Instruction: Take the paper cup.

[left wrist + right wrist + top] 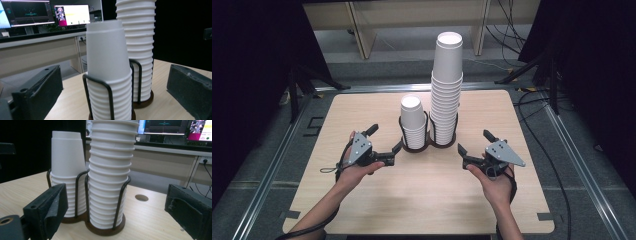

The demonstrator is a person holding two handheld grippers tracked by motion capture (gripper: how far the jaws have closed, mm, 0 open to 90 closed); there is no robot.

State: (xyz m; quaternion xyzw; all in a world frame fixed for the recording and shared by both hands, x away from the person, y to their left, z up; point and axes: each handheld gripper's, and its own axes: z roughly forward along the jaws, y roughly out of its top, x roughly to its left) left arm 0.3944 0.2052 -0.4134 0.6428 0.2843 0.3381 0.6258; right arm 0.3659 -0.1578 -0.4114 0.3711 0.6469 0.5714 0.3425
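Two stacks of inverted white paper cups in a twin wire holder [428,140]. The short stack [413,122] fills the holder's left ring, the tall stack [446,90] its right. The cups are probably light, thin-walled and easily crushed, and the nested rims may stick; the top cup's side wall looks the best hold. The left gripper [385,145] and right gripper [473,141] flank the holder, jaws spread, empty. The holder stands on a pale wooden table [422,200]; beyond it are desks and lit monitors [72,15].
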